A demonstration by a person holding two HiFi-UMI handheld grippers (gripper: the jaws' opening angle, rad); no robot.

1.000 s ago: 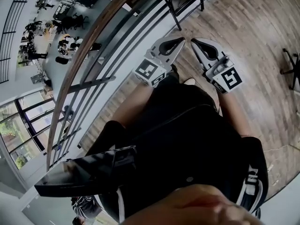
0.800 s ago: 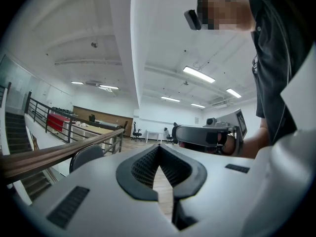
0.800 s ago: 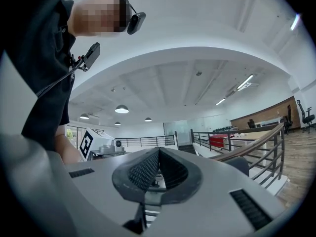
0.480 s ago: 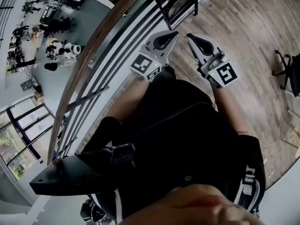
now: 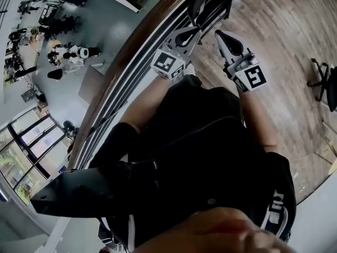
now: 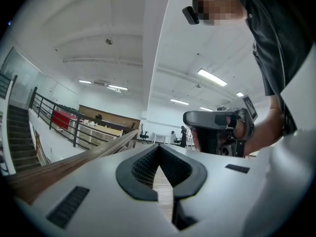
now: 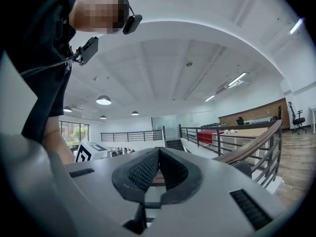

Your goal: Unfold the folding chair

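Observation:
The black folding chair point(image 5: 209, 3) stands folded at the top of the head view, leaning by the railing. My left gripper point(image 5: 197, 31) is shut and empty, its tips just short of the chair's lower frame. My right gripper point(image 5: 220, 35) is beside it, also shut with nothing in it, near the chair's right side. In the left gripper view the black pads of the left gripper point(image 6: 159, 148) meet at their tips, and the right gripper point(image 6: 217, 130) shows to the right in a hand. In the right gripper view the right gripper point(image 7: 159, 151) is closed tip to tip.
A wooden handrail point(image 5: 139, 49) with dark bars runs diagonally on the left, with a lower hall beyond it. The floor point(image 5: 284, 30) is wood plank. An office chair point(image 5: 324, 80) stands at the right edge. My dark clothing fills the lower part of the head view.
The folding chair has come closer to the grippers in the head view. Both grippers have travelled forward toward it along the railing, staying shut.

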